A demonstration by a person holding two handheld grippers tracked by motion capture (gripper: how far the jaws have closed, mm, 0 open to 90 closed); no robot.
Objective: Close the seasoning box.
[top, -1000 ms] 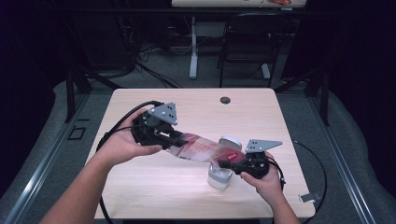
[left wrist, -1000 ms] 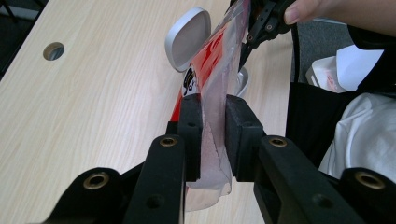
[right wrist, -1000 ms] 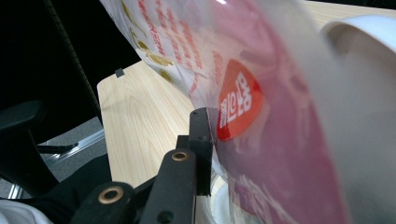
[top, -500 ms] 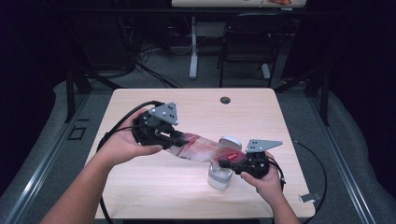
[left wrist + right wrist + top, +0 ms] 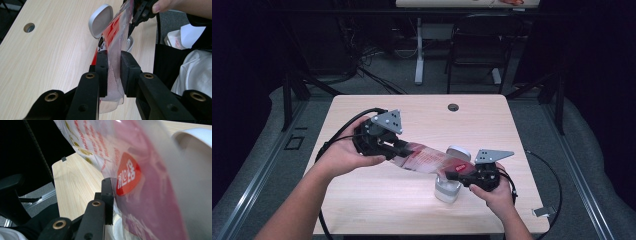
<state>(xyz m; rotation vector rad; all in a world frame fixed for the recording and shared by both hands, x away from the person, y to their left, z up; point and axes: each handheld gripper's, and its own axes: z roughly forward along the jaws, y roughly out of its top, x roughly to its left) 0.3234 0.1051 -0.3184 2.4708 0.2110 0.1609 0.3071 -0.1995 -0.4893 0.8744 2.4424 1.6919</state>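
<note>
Claw work is well under way: the left claw (image 5: 113, 72) is closed on one end of a clear plastic packet (image 5: 429, 160), the film pinched flat between its two black jaws, and the right claw (image 5: 455, 176) is closed on the packet's other end, as far as its own view allows, where only one jaw is seen pressed against the film. The packet is held stretched between the two claws, lifted off the bench (image 5: 492, 125) and passing just above a small white container (image 5: 447, 190), with a round grey lid (image 5: 100, 20) lying just beyond that container. Lifting and spreading appear to be done; emptying or lowering the packet into the container is judged to remain. The packet is thin, translucent and crinkled, printed with red panels and gold lettering.
</note>
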